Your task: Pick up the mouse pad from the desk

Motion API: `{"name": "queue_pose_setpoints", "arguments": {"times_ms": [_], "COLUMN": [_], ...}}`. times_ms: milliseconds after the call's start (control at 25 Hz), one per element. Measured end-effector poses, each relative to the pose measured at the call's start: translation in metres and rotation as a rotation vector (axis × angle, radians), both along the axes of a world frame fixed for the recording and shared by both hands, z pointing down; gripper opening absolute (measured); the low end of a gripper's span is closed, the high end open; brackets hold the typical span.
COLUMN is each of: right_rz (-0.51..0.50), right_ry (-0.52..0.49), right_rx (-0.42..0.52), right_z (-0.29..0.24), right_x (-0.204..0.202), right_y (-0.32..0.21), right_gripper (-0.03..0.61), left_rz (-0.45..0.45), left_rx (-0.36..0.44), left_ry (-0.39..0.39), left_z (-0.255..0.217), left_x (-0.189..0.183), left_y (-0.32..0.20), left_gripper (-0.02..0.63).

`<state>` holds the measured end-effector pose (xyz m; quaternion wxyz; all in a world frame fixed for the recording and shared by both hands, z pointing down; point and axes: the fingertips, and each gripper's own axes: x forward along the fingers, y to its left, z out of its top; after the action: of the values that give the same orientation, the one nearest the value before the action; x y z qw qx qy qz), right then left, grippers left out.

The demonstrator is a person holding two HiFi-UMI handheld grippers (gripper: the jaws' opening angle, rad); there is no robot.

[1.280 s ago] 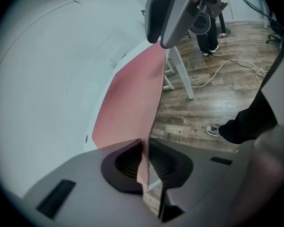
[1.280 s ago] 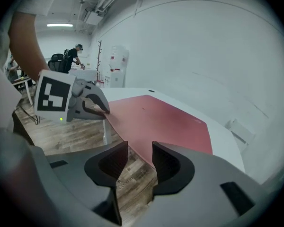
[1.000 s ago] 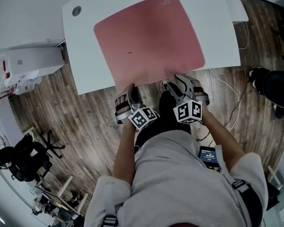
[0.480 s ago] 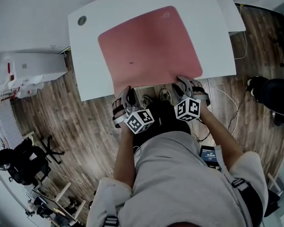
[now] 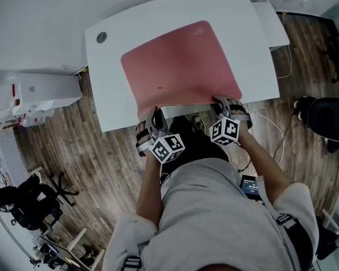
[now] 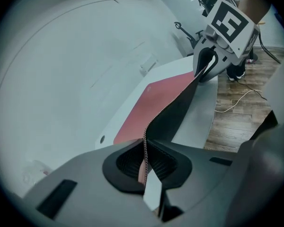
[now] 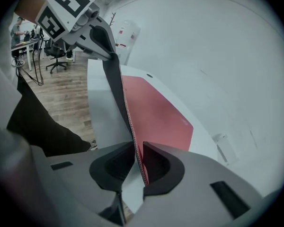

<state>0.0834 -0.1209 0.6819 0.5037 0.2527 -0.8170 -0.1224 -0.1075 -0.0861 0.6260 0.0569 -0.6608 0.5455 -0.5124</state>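
A large pink mouse pad (image 5: 181, 66) with a black underside lies on the white desk (image 5: 110, 109). Both grippers are at its near edge. My left gripper (image 5: 151, 116) is shut on the near-left corner; in the left gripper view the stitched edge runs between the jaws of that gripper (image 6: 146, 162). My right gripper (image 5: 225, 101) is at the near-right corner, its jaws closing on the edge. In the right gripper view the pad (image 7: 156, 112) sits pinched in the right gripper (image 7: 137, 164). The near edge hangs raised between the two grippers, its black underside showing (image 6: 180, 108).
A round cable hole (image 5: 101, 37) sits in the desk's far left corner. A second white desk (image 5: 271, 16) adjoins on the right. A white cabinet (image 5: 39, 89) stands at the left, a black office chair (image 5: 327, 117) at the right, and cables (image 5: 271, 126) lie on the wooden floor.
The right gripper's jaws, wide apart before, have closed onto the pad's near-right edge. Both grippers have moved along the desk's front edge, and the pad's near edge has lifted.
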Motion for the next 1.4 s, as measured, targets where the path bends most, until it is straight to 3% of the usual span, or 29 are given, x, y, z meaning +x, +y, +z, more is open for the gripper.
{"name": "queue_pose_setpoints", "arguments": {"times_ms": [240,520,1000,1400], "right_rz": [-0.004,0.062,0.153,0.201], "right_ry": [0.006,-0.035,-0.201,-0.292], "right_rx": [0.031,0.053,0.133,0.194], "right_z": [-0.022,-0.052,-0.124,-0.171], "right_x": [-0.005,-0.012,-0.044,-0.061], "right_y": [-0.023,-0.051,-0.102,-0.133], "right_gripper": [0.058,0.052,0.051,0.051], "left_rz": [-0.004,-0.025,-0.034,-0.064], "left_rx": [0.028,0.084,0.193,0.288], "left_ry": [0.011,0.067,0.189,0.280], "left_z": [-0.013,-0.039,-0.093,-0.128], "left_x": [-0.005,-0.009,-0.006,-0.028], "left_y": [-0.028,-0.062,-0.102,-0.136], "left_gripper": [0.028,0.028,0.028,0.028]}}
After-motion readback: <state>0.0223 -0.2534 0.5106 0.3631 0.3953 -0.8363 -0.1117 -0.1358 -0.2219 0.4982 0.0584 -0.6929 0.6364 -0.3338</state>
